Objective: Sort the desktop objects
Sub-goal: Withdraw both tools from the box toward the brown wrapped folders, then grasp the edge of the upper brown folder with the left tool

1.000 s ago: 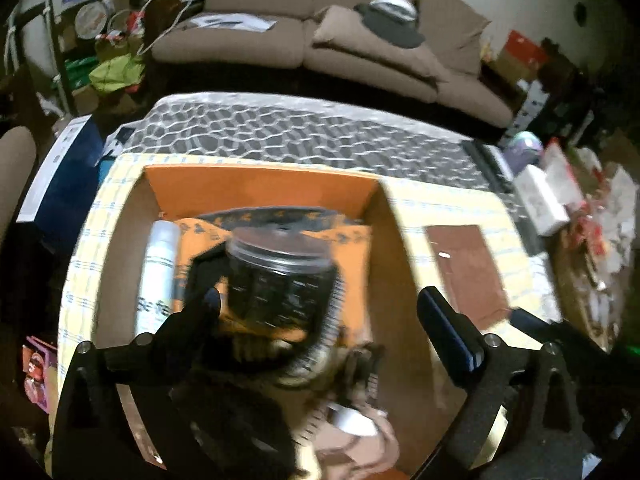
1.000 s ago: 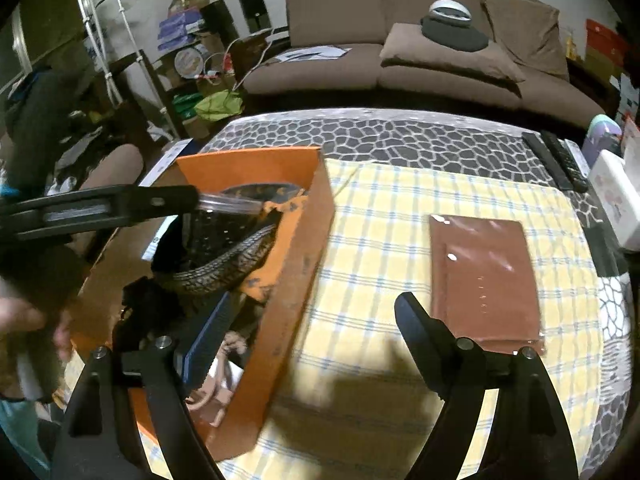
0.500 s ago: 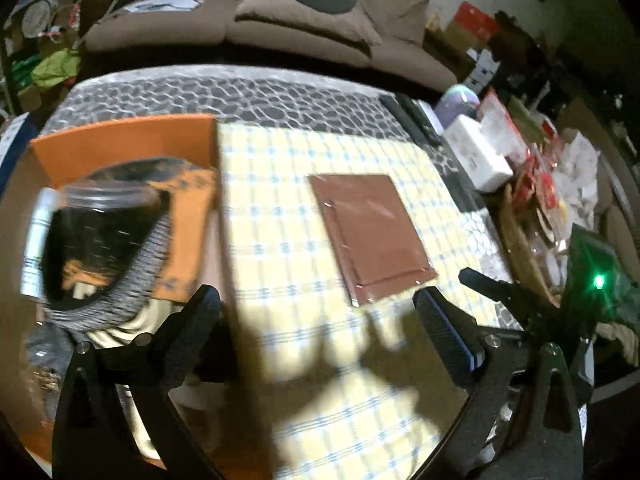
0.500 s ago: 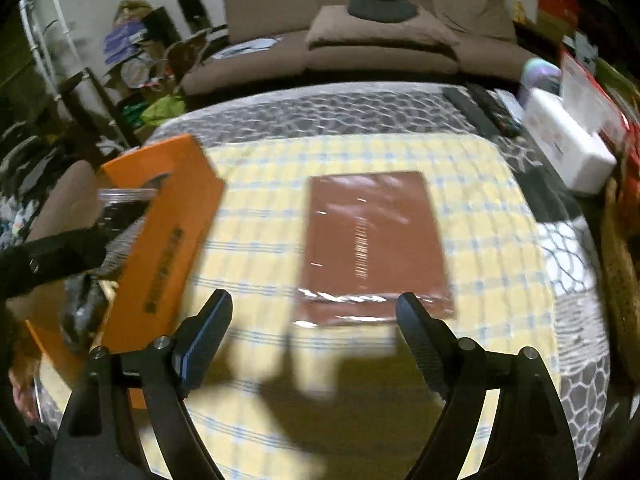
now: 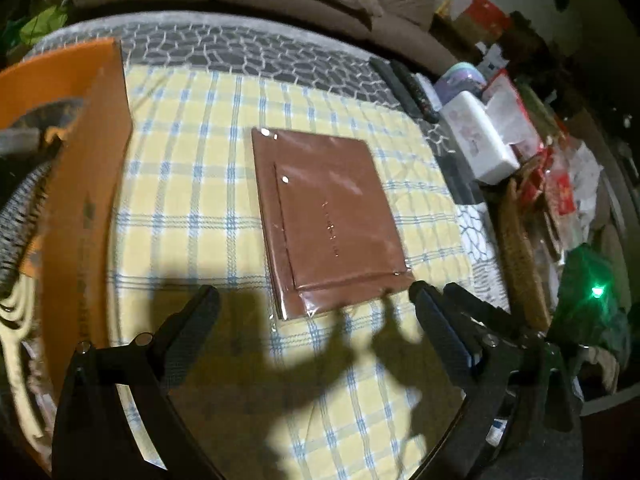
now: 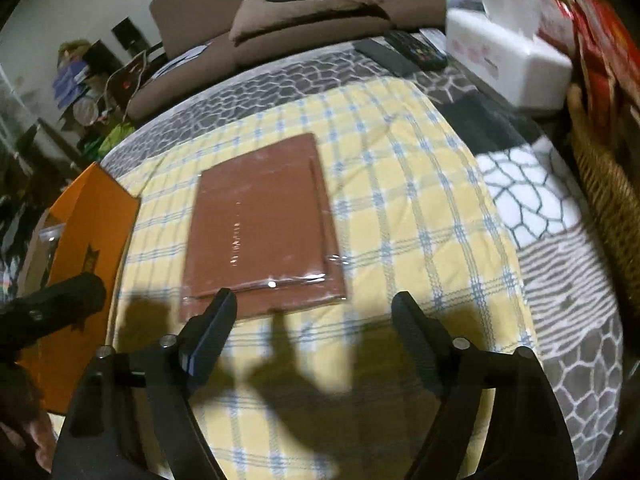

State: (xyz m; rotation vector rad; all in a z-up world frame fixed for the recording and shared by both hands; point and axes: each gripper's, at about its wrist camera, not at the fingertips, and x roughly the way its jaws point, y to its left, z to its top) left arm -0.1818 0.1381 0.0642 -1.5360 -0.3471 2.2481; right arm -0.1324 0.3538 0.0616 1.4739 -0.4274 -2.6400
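Both hand-held grippers, left gripper (image 5: 314, 294) and right gripper (image 6: 314, 300), gape empty at lower frame before the flat, stiff, slippery plastic-wrapped brown notebook (image 5: 328, 216), best pinched by its near edge.

A yellow checked cloth (image 5: 192, 184) bears a wrapped brown notebook (image 5: 328, 216) beside an orange box (image 5: 80, 184).

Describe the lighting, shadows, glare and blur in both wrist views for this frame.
Left wrist view: dim room, hard gripper shadows across the yellow checked cloth, small glints on the brown wrapped notebook, orange box smeared at the left edge. Right wrist view: the same shadows below the notebook, fisheye bending the table, white tissue box blurred.
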